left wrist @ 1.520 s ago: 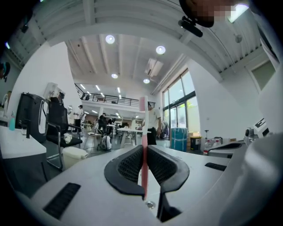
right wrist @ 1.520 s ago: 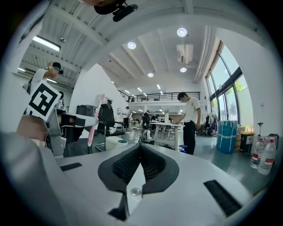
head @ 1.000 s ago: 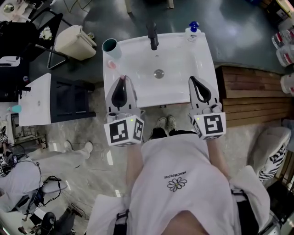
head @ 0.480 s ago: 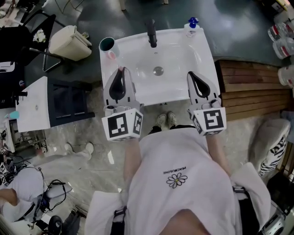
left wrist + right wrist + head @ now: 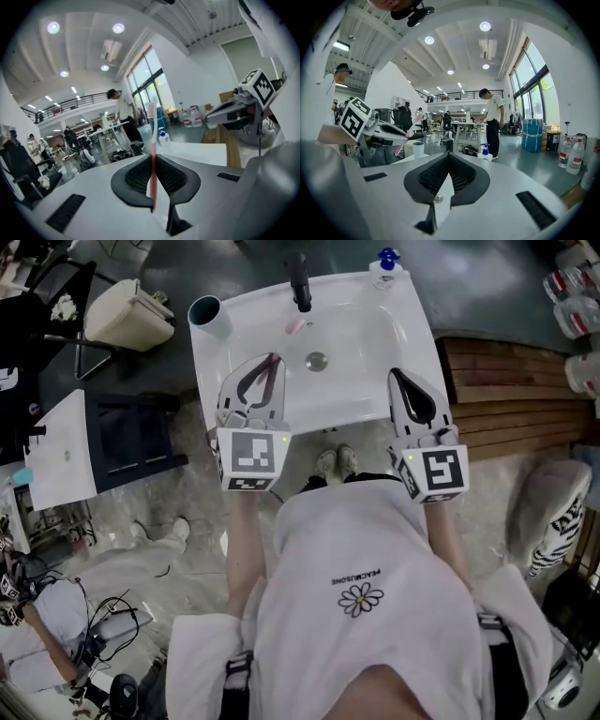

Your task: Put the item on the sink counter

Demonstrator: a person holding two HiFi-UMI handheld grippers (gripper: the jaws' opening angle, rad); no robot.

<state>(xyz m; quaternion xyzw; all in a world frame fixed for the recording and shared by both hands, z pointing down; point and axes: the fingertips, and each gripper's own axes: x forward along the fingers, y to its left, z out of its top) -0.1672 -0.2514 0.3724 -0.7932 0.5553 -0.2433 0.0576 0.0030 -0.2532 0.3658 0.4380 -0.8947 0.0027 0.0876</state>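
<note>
A pink-and-white toothbrush [image 5: 152, 136] stands upright between the jaws of my left gripper [image 5: 153, 158], which is shut on it. In the head view the left gripper [image 5: 270, 363] hovers over the front left of the white sink [image 5: 375, 334], and the toothbrush [image 5: 292, 327] points toward the black faucet [image 5: 300, 283]. My right gripper [image 5: 401, 380] is shut and empty above the sink's front right edge. The right gripper view shows its jaws [image 5: 448, 155] closed, with the left gripper [image 5: 379, 127] and the toothbrush [image 5: 400, 146] off to the left.
A teal cup [image 5: 204, 313] stands on the sink's back left corner and a blue-capped bottle [image 5: 386, 262] on its back right corner. The drain [image 5: 317, 360] lies mid-basin. Wooden slats [image 5: 506, 399] are to the right, a dark shelf unit [image 5: 131, 432] to the left.
My left gripper has swung right and rolled, carrying the toothbrush from beside the cup to over the basin near the faucet. The right gripper has barely moved.
</note>
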